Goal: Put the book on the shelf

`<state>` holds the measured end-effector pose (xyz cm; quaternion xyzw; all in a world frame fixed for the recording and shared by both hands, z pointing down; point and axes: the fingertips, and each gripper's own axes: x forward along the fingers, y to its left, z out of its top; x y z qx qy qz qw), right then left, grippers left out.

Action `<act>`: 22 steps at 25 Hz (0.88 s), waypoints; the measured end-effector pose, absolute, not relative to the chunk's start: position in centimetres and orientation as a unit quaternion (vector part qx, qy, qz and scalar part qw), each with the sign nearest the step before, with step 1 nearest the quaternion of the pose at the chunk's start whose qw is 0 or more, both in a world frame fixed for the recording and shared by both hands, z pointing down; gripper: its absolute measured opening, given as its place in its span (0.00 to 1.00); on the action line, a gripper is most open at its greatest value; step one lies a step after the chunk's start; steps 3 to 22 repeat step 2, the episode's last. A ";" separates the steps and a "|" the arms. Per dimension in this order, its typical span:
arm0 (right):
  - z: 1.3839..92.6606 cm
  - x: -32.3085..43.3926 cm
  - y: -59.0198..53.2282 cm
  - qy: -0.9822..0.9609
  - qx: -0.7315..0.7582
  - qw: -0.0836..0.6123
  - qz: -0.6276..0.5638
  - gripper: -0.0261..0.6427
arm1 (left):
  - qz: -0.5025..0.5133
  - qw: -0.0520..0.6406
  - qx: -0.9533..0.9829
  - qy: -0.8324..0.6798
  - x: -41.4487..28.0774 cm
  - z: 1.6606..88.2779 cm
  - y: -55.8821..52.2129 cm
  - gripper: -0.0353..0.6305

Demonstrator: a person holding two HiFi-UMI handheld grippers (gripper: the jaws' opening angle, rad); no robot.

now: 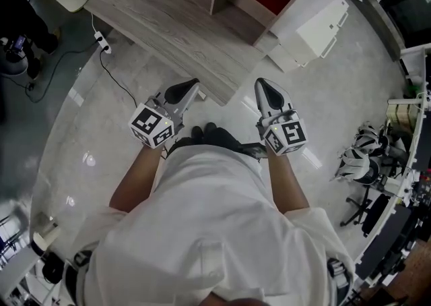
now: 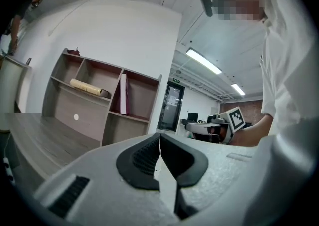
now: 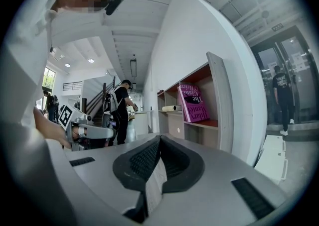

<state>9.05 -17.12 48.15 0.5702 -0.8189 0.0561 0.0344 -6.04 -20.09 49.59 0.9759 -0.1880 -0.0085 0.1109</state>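
**Standing before the shelf, both tongs closed and empty**

The person faces a wood-grain counter [image 1: 168, 21] with the shelf [image 2: 158, 101] behind it. Both grippers are held out level in front of the white shirt [image 1: 215, 217].

The left gripper [image 2: 160, 143] has its jaws pressed together at the tips, with nothing between the dark ribbed pads. The right gripper [image 3: 159, 145] is the same: jaws closed, nothing gripped. In the head view the two grippers sit side by side and apart, each with its marker cube nearest the wrist and its tips pointing toward the counter.

The book [image 3: 194, 103], pink with dark lettering on its cover, is already in the shelf. It stands on edge in an upper compartment, against the divider on the side of the pale roll [image 2: 87, 87]. That roll lies on its side in the neighbouring compartment. Neither gripper touches the book, which is well apart from both.

Farther off, the right gripper view shows a person in black [image 3: 121, 110] standing at a counter.
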 end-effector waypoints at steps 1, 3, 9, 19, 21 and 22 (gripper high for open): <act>48.2 9.0 -17.1 -0.818 0.571 0.035 0.059 0.06 | -0.008 0.115 0.976 -0.187 -6.0 49.7 -20.0 0.08; 48.3 8.9 -17.0 -0.818 0.571 0.035 0.061 0.06 | -0.007 0.118 0.975 -0.185 -6.0 49.9 -20.0 0.08; 48.3 8.9 -17.0 -0.818 0.571 0.035 0.061 0.06 | -0.007 0.118 0.975 -0.185 -6.0 49.9 -20.0 0.08; 48.3 8.9 -17.0 -0.818 0.571 0.035 0.061 0.06 | -0.007 0.118 0.975 -0.185 -6.0 49.9 -20.0 0.08; 48.3 8.9 -17.0 -0.818 0.571 0.035 0.061 0.06 | -0.007 0.118 0.975 -0.185 -6.0 49.9 -20.0 0.08; 48.3 8.9 -17.0 -0.818 0.571 0.035 0.061 0.06 | -0.007 0.118 0.975 -0.185 -6.0 49.9 -20.0 0.08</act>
